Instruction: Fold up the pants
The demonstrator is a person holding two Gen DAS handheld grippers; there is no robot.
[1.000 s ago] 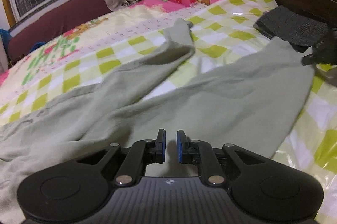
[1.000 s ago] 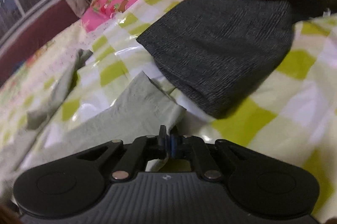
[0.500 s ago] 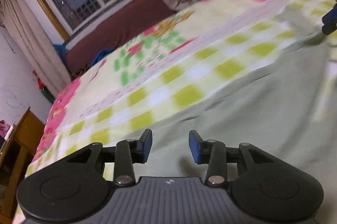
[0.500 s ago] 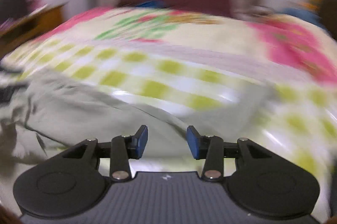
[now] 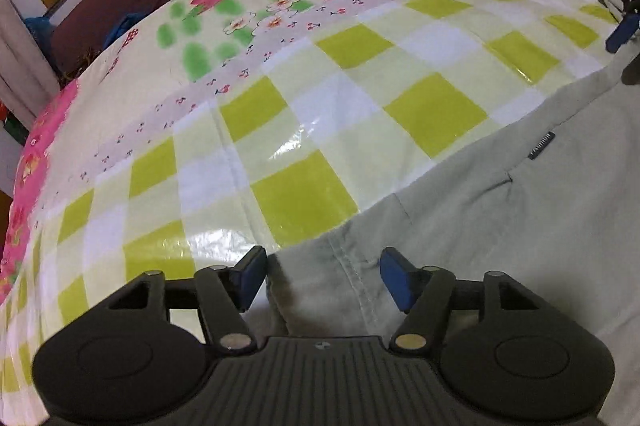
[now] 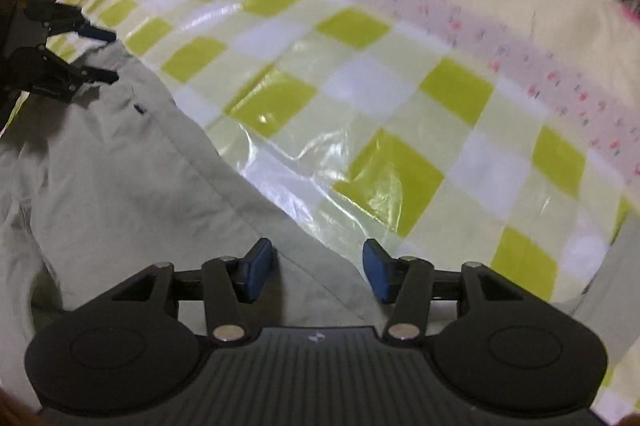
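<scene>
Pants edge between both tongs — spread wide.

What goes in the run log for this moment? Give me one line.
task: fold pants | left gripper: open over pants edge | right gripper: open over pants edge | pants: flat on checked bedcover, ungrasped

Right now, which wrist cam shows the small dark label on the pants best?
The left wrist view. The label sits sharp near the edge of the pants, ahead of the open left tongs. In the right wrist view only a tiny dark mark shows on the fabric; I can't tell if it is the same label.
</scene>
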